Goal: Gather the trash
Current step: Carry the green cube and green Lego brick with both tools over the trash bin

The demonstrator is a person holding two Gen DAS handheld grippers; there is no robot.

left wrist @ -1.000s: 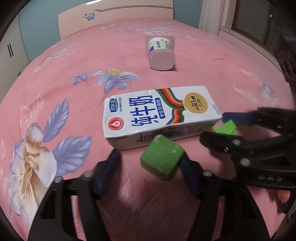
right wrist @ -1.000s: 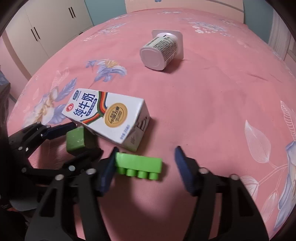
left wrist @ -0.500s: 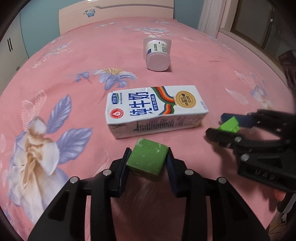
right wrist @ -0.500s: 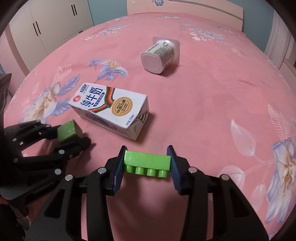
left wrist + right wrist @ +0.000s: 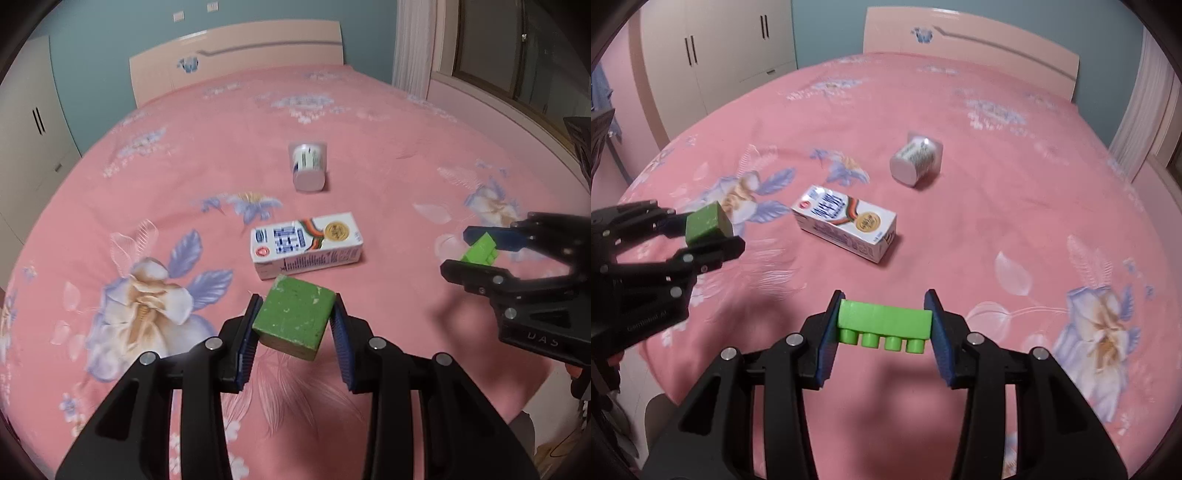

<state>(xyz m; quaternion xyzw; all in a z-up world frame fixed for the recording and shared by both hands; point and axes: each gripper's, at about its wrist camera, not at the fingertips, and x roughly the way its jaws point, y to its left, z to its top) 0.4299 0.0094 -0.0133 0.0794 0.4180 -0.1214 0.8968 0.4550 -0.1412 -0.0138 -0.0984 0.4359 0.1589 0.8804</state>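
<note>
Gripping a green cube (image 5: 294, 316), milk carton (image 5: 306, 244) lying beyond.

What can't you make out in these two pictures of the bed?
- Small print on the milk carton: too small and blurred in both views.
- Yogurt cup label: blurred.
- Green cube underside: faces away from the left wrist view.
- Green brick ends: covered by the right gripper's fingers.

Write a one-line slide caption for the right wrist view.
Right gripper clamps a green studded brick above the pink bedspread; milk carton beyond.
</note>
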